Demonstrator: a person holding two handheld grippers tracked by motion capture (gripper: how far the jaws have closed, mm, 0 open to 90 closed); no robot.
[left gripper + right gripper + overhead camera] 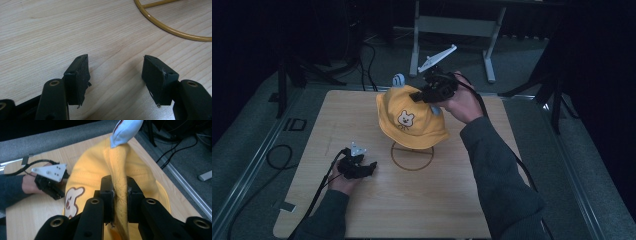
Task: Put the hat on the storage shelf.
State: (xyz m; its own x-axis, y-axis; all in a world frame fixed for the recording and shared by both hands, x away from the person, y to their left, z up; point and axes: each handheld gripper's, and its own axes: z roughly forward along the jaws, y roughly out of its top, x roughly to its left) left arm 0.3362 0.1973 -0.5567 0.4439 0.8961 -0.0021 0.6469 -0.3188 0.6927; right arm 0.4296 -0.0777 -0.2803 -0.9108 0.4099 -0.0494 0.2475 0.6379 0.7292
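Person's right sleeve (502,185) sits nearest in the high view; right gripper (424,95) pinches the crown of one yellow hat (412,120), held up over one gold ring stand (412,156) on the wooden surface (377,210). Left gripper (367,167) rests low on the surface, near the ring. Left gripper view: jaws released, wide apart, nothing between, ring stand (170,28) arc beyond. Right gripper view: jaws clenched on a fold of hat (92,172) fabric, one blue ear (125,130) up top, one bear patch (72,200) at left, left gripper (50,182) farther off. Judgement: keep the pinch firm, lower the hat centred over the stand, don't drag the brim. Count: one hat, one stand, two grippers.
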